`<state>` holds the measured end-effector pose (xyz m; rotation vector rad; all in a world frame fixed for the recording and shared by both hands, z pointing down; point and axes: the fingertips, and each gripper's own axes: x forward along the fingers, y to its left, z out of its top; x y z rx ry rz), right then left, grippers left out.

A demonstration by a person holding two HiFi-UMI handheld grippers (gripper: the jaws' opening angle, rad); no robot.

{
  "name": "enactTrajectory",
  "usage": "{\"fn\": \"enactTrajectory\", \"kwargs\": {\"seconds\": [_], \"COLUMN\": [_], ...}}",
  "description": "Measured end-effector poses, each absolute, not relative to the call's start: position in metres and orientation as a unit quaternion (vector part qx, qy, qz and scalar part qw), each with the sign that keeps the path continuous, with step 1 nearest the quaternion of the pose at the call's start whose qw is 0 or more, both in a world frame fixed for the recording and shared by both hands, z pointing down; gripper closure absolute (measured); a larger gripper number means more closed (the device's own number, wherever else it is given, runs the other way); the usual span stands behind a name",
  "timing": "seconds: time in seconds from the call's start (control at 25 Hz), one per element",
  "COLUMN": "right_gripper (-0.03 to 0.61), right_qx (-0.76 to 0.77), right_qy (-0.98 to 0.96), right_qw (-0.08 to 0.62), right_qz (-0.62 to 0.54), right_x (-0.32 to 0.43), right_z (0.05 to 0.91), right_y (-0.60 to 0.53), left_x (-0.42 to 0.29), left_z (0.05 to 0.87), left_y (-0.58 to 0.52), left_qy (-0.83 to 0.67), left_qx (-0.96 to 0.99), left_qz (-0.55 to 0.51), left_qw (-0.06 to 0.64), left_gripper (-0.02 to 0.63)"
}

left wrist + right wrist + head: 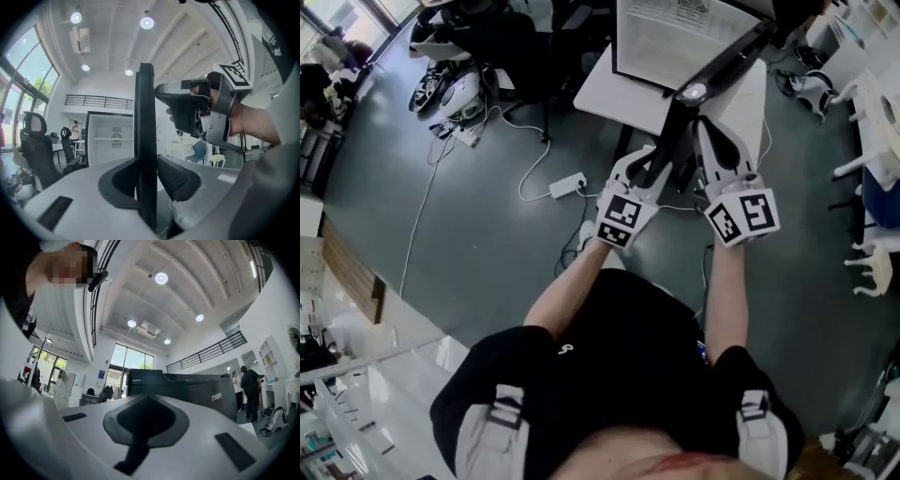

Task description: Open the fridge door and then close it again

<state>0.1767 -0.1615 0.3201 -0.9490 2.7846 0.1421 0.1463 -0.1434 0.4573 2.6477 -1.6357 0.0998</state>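
Left gripper is clamped on the fridge door. In the left gripper view the door's black edge stands upright between the two jaws, and both dark pads press against its sides. Seen from the head view, the door is a long black bar swung out from the fridge, and it runs from the fridge's right corner down toward the person. The left gripper holds the door's free end, the end nearest the person.

Right gripper is clenched with nothing between its jaws; its own view shows the pads meeting in one dark seam. It hovers just right of the door, close beside the left gripper, and I cannot tell whether it touches the door. Past its closed jaws that view shows a wide dark panel with a white brand mark, which is the door's face. The left gripper view shows the right gripper just right of the door's edge, with a hand around it.

Left of the door in that view, the fridge's white inside shows, framed in black and with a shelf across it. The fridge sits on a white worktop. Below the door, a power strip lies on the grey floor.
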Motion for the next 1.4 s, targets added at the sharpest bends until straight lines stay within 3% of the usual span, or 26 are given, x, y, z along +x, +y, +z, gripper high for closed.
{"fn": "enactTrajectory", "kwargs": {"seconds": [0.84, 1.4], "right_gripper": [0.584, 0.584], "right_qx": [-0.325, -0.405], "right_qy": [0.938, 0.906], "right_qw": [0.084, 0.054], "right_qz": [0.085, 0.115], "right_x": [-0.019, -0.065], "right_z": [0.321, 0.325], "right_y": [-0.318, -0.441], "left_x": [-0.044, -0.085], "left_z": [0.456, 0.460], "left_y": [-0.328, -0.460], "left_qy": [-0.481, -0.429], "left_qx": [0.876, 0.902], "left_qz": [0.021, 0.031], "left_qw": [0.022, 0.029], "left_gripper": [0.451, 0.422]}}
